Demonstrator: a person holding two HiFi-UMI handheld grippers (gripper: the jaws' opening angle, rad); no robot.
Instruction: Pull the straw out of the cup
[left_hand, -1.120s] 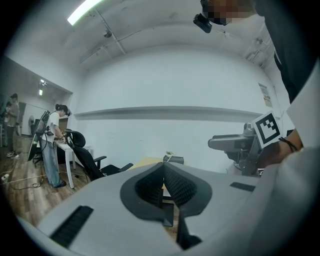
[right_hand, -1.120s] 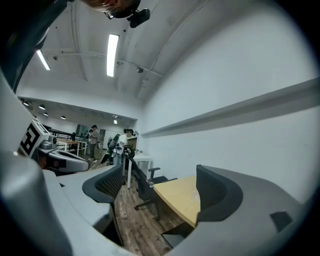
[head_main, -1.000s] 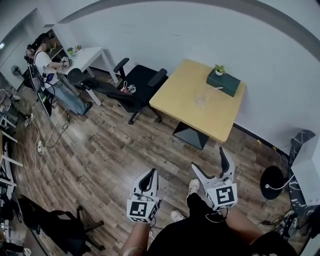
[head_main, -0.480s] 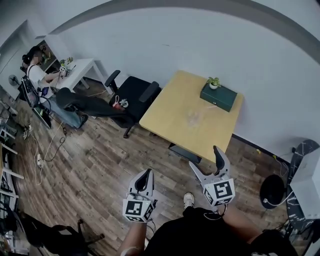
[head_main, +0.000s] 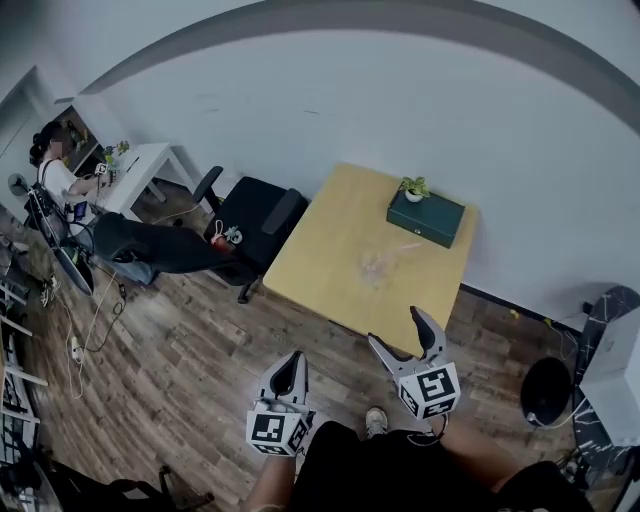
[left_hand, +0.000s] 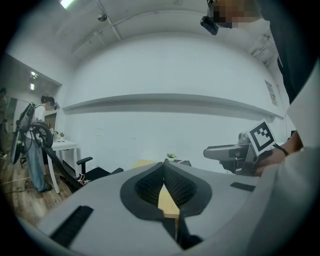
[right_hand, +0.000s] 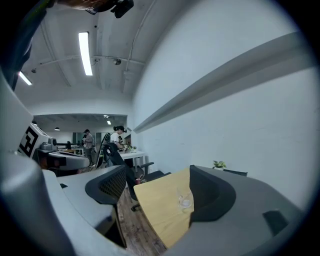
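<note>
A clear cup (head_main: 377, 266) with a pale straw (head_main: 404, 247) stands near the middle of the yellow table (head_main: 320, 262). The right gripper view shows the same cup (right_hand: 184, 201) far ahead on the table (right_hand: 157, 210). My right gripper (head_main: 398, 330) hovers over the floor just short of the table's near edge. Its jaws stand wide and are closing, with nothing between them. My left gripper (head_main: 289, 372) is further back and to the left, with its pads (left_hand: 176, 186) meeting at the tip on nothing.
A dark green box (head_main: 427, 217) with a small plant stands at the table's far side by the wall. A black office chair (head_main: 252, 217) is left of the table. A person sits at a white desk (head_main: 142, 164) far left. A black round base (head_main: 548, 390) lies at the right.
Both grippers have moved forward over the wooden floor, and the table now lies closer. The right gripper's jaws look a little narrower than before.
</note>
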